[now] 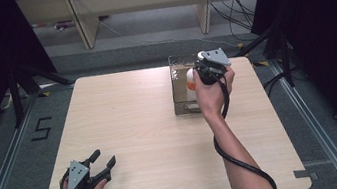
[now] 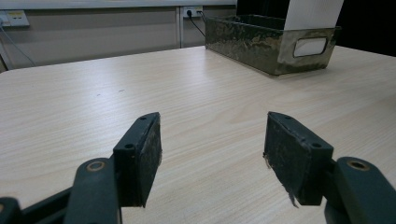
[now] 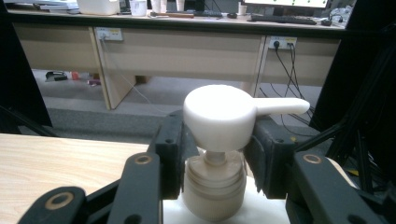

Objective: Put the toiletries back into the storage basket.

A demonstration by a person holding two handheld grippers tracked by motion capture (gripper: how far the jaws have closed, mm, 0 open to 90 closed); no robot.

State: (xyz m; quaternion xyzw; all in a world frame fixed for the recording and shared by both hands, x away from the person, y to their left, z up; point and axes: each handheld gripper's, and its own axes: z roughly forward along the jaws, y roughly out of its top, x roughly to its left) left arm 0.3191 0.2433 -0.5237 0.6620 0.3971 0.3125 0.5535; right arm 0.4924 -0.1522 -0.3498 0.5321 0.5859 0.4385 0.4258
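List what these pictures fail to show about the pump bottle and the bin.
- Pump bottle: its body is cut off by the right gripper view's bottom edge; in the high view the right gripper and hand cover most of it.
- Bin: its inside is hidden by its own wall in the left gripper view.

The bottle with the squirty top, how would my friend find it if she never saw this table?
Start at the pale wooden table, then look to its far right part, where a dark box stands. The bottle stands upright there, held by the right gripper. Its white pump head with a sideways spout sets it apart.
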